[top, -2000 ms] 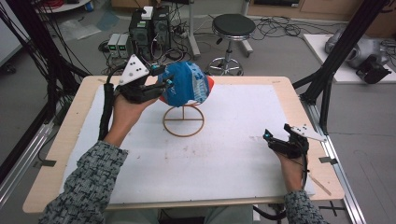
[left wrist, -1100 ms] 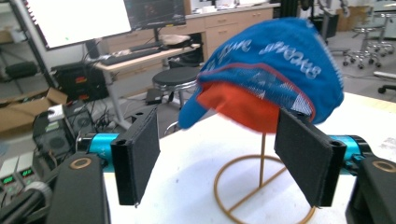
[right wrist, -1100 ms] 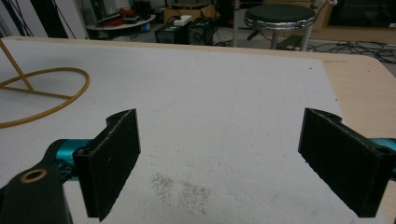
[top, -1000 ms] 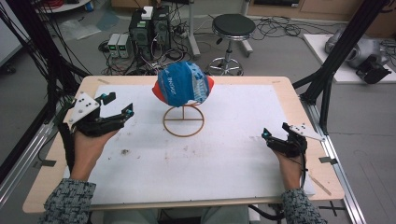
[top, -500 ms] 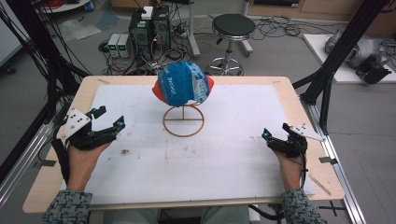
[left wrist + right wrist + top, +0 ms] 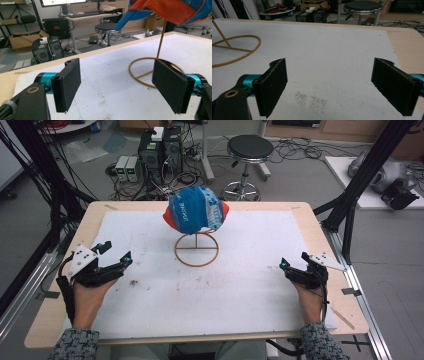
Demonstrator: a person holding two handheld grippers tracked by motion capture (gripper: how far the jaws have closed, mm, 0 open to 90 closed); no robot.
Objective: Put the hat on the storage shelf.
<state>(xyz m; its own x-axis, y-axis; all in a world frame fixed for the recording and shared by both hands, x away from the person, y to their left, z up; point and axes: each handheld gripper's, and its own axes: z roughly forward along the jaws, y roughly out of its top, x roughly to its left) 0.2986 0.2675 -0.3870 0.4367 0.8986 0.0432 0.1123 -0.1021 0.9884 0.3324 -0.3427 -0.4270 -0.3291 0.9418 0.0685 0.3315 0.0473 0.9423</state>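
with the blue-and-orange fabric cap (image 6: 196,212) seated on the thin round-based wooden stand (image 6: 196,251), rest left gripper (image 6: 114,254) and right gripper (image 6: 294,262) wide-jawed, empty, well apart from it.

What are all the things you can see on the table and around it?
cap: one, blue, orange and white, on top of the stand at the table's middle back
stand: one, yellowish wood, ring base on the white sheet
white sheet: one, white with dark specks, covering most of the table
table: one, light wood
stool: one, black seat, on the floor behind the table
computer boxes: two, black, on the floor at back left
left claw: one, black with teal, open, at the table's left
right claw: one, black with teal, open, at the table's right
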